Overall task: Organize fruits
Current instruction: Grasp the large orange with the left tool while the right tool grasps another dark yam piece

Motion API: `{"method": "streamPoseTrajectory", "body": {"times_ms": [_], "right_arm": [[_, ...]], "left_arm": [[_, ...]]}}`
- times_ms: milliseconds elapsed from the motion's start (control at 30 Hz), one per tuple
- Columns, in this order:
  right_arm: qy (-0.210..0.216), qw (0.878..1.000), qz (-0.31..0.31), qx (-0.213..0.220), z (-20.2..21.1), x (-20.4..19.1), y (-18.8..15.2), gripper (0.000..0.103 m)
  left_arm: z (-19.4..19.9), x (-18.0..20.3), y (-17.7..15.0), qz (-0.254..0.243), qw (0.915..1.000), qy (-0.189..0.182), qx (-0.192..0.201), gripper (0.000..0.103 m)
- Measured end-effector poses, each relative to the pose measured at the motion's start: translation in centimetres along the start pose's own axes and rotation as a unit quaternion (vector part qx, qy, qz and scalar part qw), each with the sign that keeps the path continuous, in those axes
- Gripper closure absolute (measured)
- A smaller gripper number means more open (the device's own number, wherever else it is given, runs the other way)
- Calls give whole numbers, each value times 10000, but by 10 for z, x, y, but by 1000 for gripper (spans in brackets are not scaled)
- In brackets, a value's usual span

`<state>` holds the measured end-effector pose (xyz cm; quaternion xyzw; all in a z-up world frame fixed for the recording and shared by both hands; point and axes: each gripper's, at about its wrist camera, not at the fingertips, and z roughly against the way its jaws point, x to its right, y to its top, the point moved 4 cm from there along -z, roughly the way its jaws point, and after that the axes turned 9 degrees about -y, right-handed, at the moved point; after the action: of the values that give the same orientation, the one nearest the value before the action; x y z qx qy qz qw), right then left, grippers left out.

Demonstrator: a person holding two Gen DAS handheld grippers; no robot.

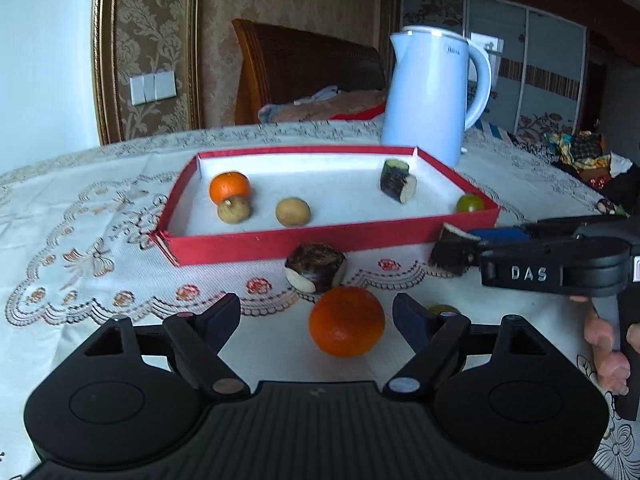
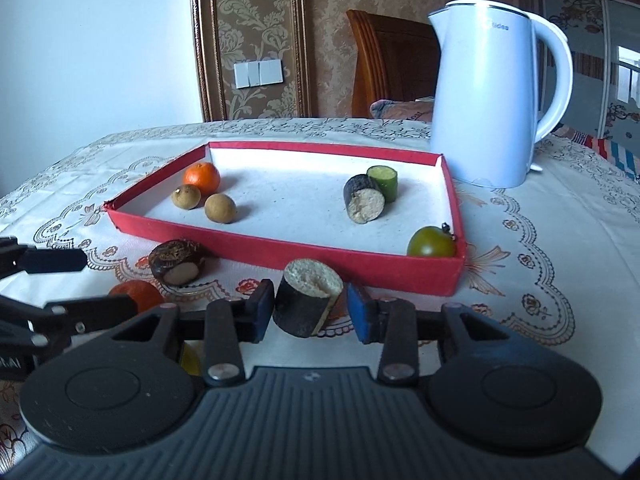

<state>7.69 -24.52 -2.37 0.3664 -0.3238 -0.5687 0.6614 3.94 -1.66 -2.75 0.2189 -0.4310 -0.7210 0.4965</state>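
I see a dark cane piece (image 2: 307,303) between my right gripper (image 2: 308,312) fingers, which stand spread beside it (contact unclear). Ahead sits the red tray (image 2: 360,270). An orange (image 1: 346,321) lies between my left gripper (image 1: 316,320) fingers, wide apart, a dark chunk (image 1: 316,267) just beyond.

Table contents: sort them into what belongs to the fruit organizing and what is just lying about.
Belongs to the job:
red tray
orange on the cloth
sugarcane piece between the right gripper's fingers
water chestnut
fruit already in the tray, such as the green tomato

Just lying about:
white kettle
lace tablecloth
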Motion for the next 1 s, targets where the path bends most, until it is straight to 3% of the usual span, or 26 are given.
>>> {"method": "streamPoseTrajectory", "body": {"times_ms": [333,433,500,667,1000], "right_arm": [[3,10000,-26,9,0,1,0,66],[-5,10000,-25,16,1,1,0,66],[-6,10000,-17,14,1,1,-1,66],[-8,10000,4,9,1,0,-1,66],[-30,10000,23,55,2,0,-1,67]], "left_arm": [[-16,-1,-3,39,9992,127,-388,21],[-14,1,-3,5,9993,18,-362,32],[-13,5,-4,-101,9992,-94,-368,48],[-16,15,-6,-363,9984,-117,-407,60],[-15,13,-5,-319,9988,-8,-370,60]]}}
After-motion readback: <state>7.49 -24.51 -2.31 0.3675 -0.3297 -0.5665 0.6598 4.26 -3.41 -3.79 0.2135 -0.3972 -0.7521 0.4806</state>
